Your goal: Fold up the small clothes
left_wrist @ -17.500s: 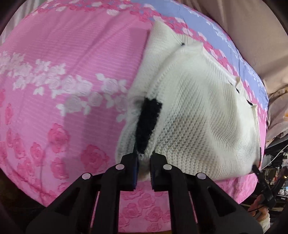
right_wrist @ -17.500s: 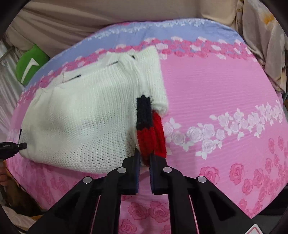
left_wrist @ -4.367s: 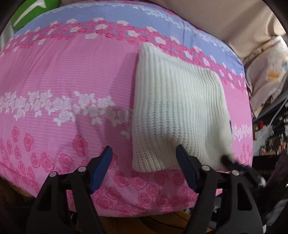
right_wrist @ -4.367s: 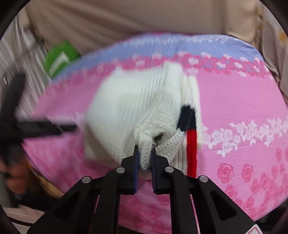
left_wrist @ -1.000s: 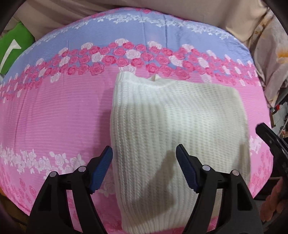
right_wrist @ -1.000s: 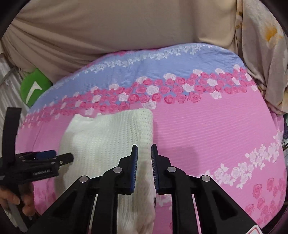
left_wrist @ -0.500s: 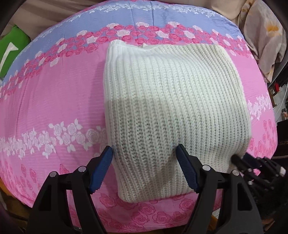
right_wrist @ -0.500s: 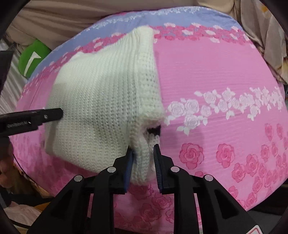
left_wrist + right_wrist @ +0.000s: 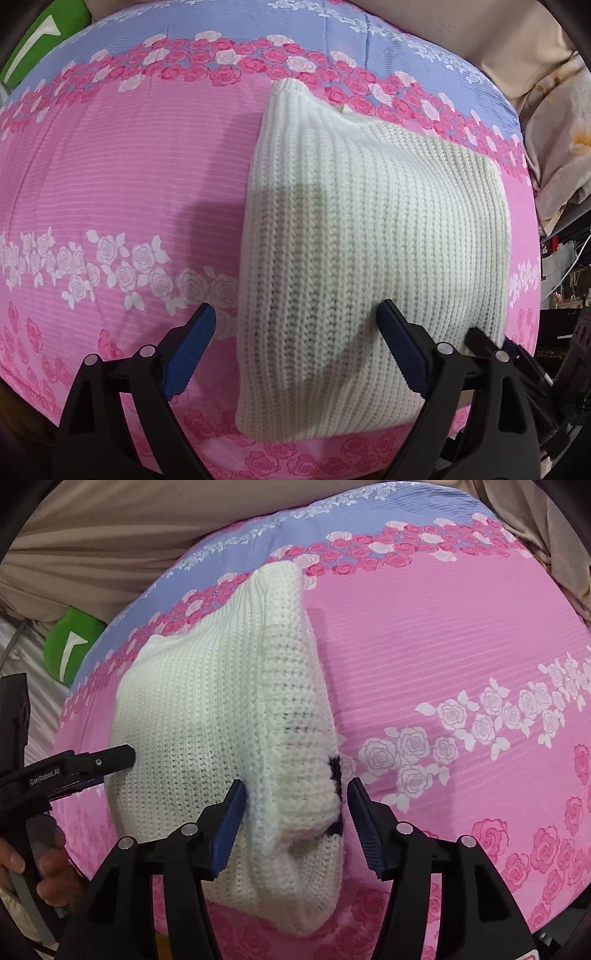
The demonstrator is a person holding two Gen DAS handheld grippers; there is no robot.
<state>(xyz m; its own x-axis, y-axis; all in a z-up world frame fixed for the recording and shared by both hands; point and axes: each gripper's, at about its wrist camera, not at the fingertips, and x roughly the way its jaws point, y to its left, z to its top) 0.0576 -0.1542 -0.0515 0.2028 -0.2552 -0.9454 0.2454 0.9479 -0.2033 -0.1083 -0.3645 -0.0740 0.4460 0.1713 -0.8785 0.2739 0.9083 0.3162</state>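
A cream knitted sweater [image 9: 369, 243] lies folded into a rectangle on the pink rose-printed bedspread [image 9: 110, 177]. My left gripper [image 9: 295, 332] is open, its jaws spread over the sweater's near left edge and holding nothing. In the right wrist view the sweater [image 9: 207, 720] shows its folded side layers and a black stripe [image 9: 334, 771]. My right gripper [image 9: 295, 801] is open, its jaws on either side of the sweater's near right corner, not pinching it. The left gripper's fingertips [image 9: 110, 758] show at the sweater's left edge.
A beige cloth [image 9: 129, 535] hangs behind the bed. A green cushion [image 9: 68, 646] sits at the far left. A floral fabric [image 9: 561, 147] is bunched at the right. The bed's near edge [image 9: 295, 469] runs just below the sweater.
My right gripper has opened and let go of the sweater's folded corner. My left gripper has stayed open and shifted slightly left over the sweater.
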